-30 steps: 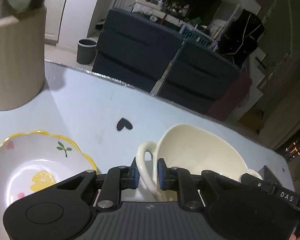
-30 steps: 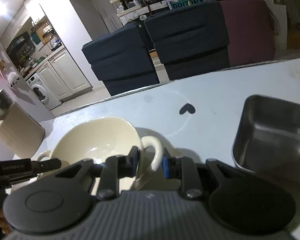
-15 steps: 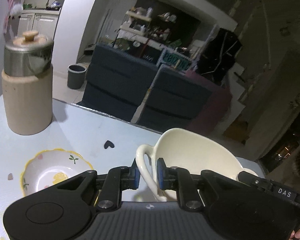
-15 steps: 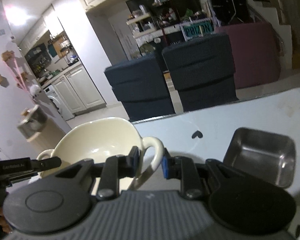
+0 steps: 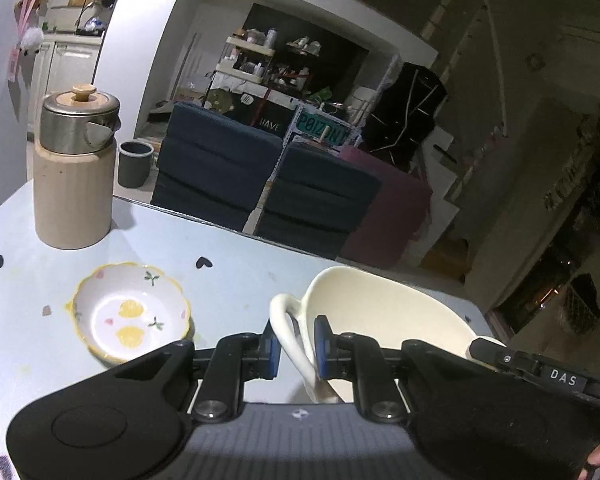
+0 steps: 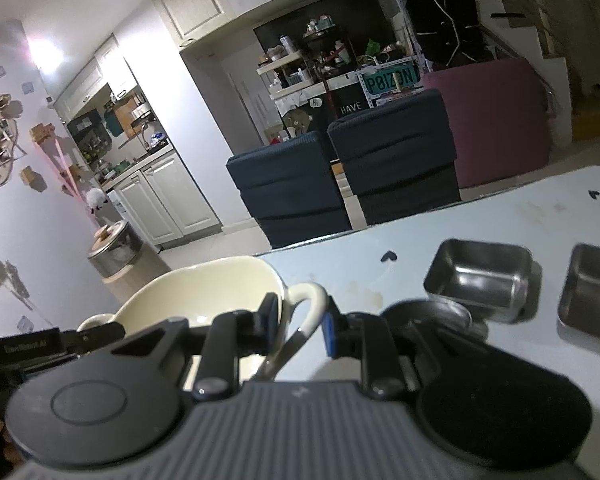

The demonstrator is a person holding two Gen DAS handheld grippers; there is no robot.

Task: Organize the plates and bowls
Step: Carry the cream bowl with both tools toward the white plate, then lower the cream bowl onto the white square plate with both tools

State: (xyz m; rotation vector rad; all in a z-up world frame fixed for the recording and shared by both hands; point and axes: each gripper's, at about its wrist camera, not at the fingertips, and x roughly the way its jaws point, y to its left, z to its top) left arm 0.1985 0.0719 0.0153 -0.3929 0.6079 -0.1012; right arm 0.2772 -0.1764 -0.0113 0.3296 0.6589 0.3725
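Left wrist view: the left gripper (image 5: 296,346) has its fingers (image 5: 271,354) closed on one loop handle of the cream bowl (image 5: 384,320), blue pads pressing that handle from either side; the bowl is held up over the pale blue surface (image 5: 228,280), its open mouth facing the camera; the tip of the right gripper (image 5: 548,372) reaches in at the bowl's far rim, lower right; a small flowered bowl (image 5: 130,318) with a yellow scalloped edge and lemon prints sits upright on the surface, to the left of the cream bowl and apart from it; behind it, near the surface's far left edge, stands a beige canister (image 5: 74,176) with a metal top and a wooden knob; black heart stickers dot the surface; two dark blue chairs (image 5: 260,184) stand beyond the far edge.

Right wrist view: the right gripper (image 6: 300,322) has its fingers (image 6: 270,316) closed around the cream bowl's (image 6: 204,292) other loop handle; the left gripper (image 6: 56,340) shows at the opposite rim, lower left; two square steel trays (image 6: 480,276) sit side by side on the surface (image 6: 500,216) to the right, well apart from the bowl, with a round steel dish (image 6: 432,314) just in front of the nearer tray; the canister (image 6: 114,250) appears beyond the bowl, blurred.
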